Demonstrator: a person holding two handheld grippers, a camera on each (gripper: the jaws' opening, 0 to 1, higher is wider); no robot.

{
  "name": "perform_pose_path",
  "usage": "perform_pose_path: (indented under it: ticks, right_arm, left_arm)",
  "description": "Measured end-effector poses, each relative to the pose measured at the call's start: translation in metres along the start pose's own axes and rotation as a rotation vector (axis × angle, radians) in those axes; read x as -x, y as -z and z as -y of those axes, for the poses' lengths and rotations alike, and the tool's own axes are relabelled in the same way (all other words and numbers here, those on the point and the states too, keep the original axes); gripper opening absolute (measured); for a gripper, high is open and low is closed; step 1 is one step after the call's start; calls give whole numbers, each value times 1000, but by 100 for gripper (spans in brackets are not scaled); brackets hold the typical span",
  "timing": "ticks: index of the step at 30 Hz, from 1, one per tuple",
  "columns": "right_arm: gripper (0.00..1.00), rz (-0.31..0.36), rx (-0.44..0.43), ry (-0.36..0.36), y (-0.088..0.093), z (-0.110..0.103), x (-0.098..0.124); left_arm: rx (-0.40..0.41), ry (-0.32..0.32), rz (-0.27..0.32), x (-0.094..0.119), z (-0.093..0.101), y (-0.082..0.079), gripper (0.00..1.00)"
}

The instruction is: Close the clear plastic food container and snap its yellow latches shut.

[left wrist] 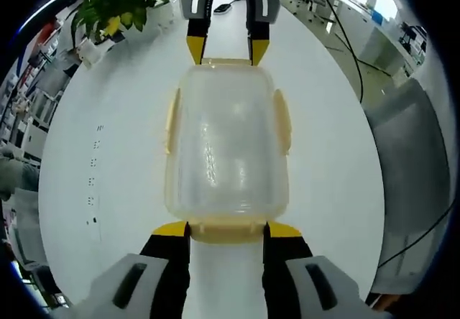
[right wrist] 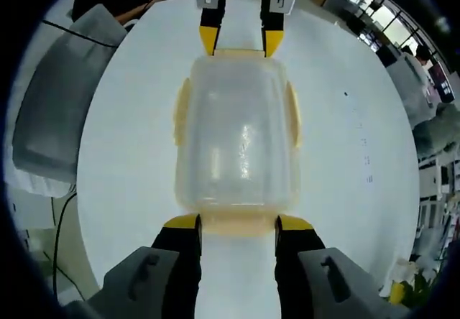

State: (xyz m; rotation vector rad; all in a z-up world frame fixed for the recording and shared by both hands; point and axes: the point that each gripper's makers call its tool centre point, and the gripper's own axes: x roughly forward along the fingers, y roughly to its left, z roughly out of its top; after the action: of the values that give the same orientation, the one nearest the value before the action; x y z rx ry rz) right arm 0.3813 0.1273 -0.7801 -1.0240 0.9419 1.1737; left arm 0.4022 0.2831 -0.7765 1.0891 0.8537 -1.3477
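two grippers, left gripper (left wrist: 226, 229) and right gripper (right wrist: 238, 223): grey bodies, black jaws, yellow tips

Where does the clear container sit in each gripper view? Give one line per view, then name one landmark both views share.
Left gripper view: the container lies in the middle of the picture, its near end between the left gripper tips.
Right gripper view: the container lies in the middle, its near end between the right gripper tips.
Shared landmark: the white table, with the opposite gripper at the container's far end in each view.
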Motion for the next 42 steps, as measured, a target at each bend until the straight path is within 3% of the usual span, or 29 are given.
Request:
perform_pose_path:
  ticks: [5,12,26,36,38,40,41,42]
  right_arm:
    - [36,-19,-5,-14,7,-1,-6]
    - [36,-4,-2,-36,2,-4,-7]
    - [37,-22,-9,-56,8,-3,-7]
    - [37,-55,33,-55,15,-4,-13]
    - [33,-70,36,-52,18,-5,-15]
    - [19,-126,77,-40,31,-3,-19]
    - [16,-121,70,-38,32,-3,-21]
    - [17,-113,-5,-38,36,-5,-24]
  left_arm:
    - [11,7,11,-2,1,-3,34]
    - [31,33,-11,-9,5,3,34]
    - [26,30,-3,-7,3,0,34]
    - [24,37,15,-13,4,0,35]
    - [17,33,17,-13,4,0,35]
    - [11,29,17,-14,5,3,36]
    - [7,32,19,-13,6,5,37]
    - [20,44,14,-13,9,9,39]
